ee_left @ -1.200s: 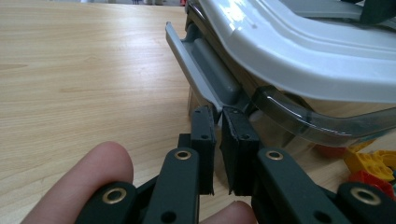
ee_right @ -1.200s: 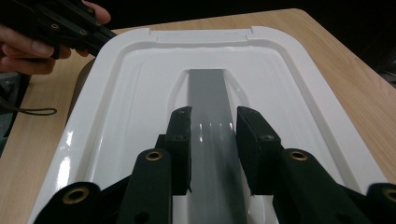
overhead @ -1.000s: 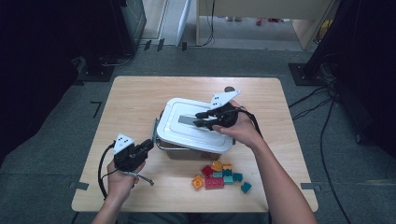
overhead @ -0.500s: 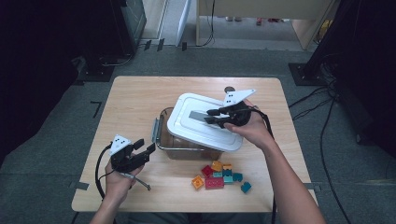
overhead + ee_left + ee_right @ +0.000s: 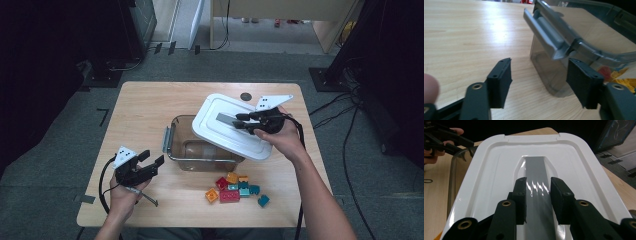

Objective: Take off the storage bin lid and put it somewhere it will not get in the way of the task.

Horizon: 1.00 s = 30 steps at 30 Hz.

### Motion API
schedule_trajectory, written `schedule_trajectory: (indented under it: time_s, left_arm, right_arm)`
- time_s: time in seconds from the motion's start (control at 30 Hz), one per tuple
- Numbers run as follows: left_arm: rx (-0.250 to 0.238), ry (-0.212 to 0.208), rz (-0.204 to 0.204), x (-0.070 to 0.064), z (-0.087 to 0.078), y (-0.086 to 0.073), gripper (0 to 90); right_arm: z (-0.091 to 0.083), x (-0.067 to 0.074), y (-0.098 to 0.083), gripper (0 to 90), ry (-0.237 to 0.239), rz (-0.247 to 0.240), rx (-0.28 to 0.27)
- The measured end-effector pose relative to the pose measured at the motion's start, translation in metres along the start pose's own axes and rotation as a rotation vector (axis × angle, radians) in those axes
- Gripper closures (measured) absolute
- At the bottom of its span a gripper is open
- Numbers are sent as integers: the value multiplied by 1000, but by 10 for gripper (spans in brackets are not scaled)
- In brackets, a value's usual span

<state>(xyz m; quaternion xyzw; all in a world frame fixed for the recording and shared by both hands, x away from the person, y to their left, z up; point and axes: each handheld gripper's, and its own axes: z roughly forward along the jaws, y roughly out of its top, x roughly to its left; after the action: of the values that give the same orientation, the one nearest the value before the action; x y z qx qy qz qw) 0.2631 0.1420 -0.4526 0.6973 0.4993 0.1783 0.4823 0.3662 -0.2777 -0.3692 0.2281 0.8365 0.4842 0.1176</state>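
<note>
Over the clear bin's (image 5: 200, 150) right half, the white lid (image 5: 225, 125) hung tilted, its grey handle strip running along the right gripper (image 5: 240, 120) clenched on it, w/ left gripper (image 5: 152, 161), jaws just opening & empty, near the bin's latch end.

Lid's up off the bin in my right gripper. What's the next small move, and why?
Probably carry the white lid further right and set it on bare table. The right gripper holds it by its grey handle, tilted and overhanging the clear bin, blocking the opening the toy bricks likely go through.
</note>
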Motion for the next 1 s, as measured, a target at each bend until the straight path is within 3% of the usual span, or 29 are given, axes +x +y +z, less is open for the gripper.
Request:
schedule_trajectory:
  time_s: [0.33, 0.57, 1.0]
  left_arm:
    - [23, 9, -14, 10, -1, -10, 192]
    - [36, 14, -20, 19, -3, -17, 134]
    - [111, 74, -14, 39, -2, -39, 50]
  right_arm:
    - [-22, -12, -21, 677, -59, 53, -23]
    - [-32, -17, -31, 677, -93, 82, -30]
    - [-55, -30, -52, 677, -185, 152, -59]
